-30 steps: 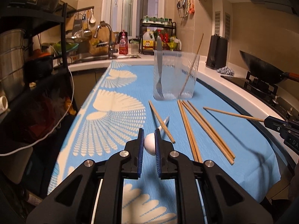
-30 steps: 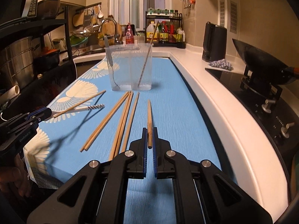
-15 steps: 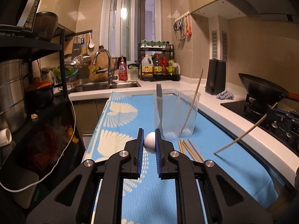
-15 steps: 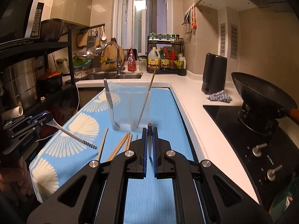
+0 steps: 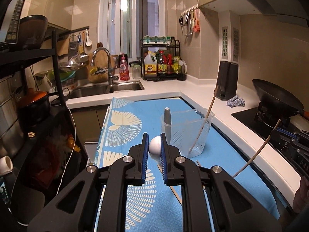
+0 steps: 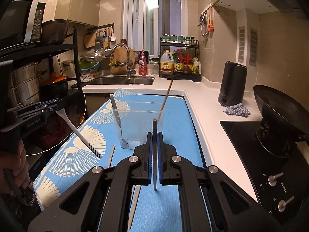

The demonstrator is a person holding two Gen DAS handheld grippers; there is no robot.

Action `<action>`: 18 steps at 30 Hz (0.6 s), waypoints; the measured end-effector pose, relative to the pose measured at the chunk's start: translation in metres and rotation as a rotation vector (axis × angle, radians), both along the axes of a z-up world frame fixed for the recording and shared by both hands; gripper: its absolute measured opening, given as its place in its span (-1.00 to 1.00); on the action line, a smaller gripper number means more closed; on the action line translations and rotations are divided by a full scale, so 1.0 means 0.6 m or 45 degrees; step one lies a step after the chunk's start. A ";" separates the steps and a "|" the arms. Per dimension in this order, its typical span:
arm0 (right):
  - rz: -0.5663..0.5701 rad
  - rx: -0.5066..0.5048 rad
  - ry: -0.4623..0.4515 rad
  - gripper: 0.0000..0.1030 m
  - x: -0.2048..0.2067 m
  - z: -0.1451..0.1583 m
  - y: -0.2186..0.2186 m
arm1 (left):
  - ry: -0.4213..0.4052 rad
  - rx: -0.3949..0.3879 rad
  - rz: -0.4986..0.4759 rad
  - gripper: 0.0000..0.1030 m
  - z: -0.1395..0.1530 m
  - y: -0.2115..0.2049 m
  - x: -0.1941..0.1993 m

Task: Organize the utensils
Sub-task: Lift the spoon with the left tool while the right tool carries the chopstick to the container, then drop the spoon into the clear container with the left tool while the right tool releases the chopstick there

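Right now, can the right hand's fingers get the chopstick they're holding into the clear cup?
Probably yes. The right gripper holds the chopstick above the cloth, near the cup. The cup's top is open; only a fork and one chopstick stand inside.

We see a clear plastic cup (image 6: 138,124), wooden chopsticks (image 6: 165,98), a matt blue cloth (image 6: 173,108), and a glossy white surface (image 6: 204,104).

Spoon (image 5: 154,145) and chopstick (image 6: 154,154) now off the mat (image 5: 125,127)
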State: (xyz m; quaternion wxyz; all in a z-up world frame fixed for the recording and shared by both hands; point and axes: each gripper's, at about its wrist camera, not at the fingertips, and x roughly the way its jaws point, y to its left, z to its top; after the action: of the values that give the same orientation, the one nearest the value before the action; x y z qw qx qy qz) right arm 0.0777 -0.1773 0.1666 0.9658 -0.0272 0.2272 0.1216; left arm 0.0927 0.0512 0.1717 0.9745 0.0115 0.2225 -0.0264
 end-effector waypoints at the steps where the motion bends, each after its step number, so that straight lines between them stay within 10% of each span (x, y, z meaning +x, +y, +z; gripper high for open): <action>1: 0.006 0.002 0.005 -0.90 0.004 0.002 0.002 | 0.016 0.001 -0.003 -0.77 0.001 -0.001 0.003; 18: 0.084 0.048 0.085 -0.90 0.065 0.059 0.020 | 0.320 -0.054 -0.038 -0.77 0.022 0.002 0.062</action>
State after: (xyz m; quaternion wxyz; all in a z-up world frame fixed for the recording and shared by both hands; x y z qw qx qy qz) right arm 0.1168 -0.1652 0.2022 0.9535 -0.0124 0.2559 0.1586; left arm 0.1302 0.0522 0.1847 0.9384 -0.0092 0.3422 -0.0466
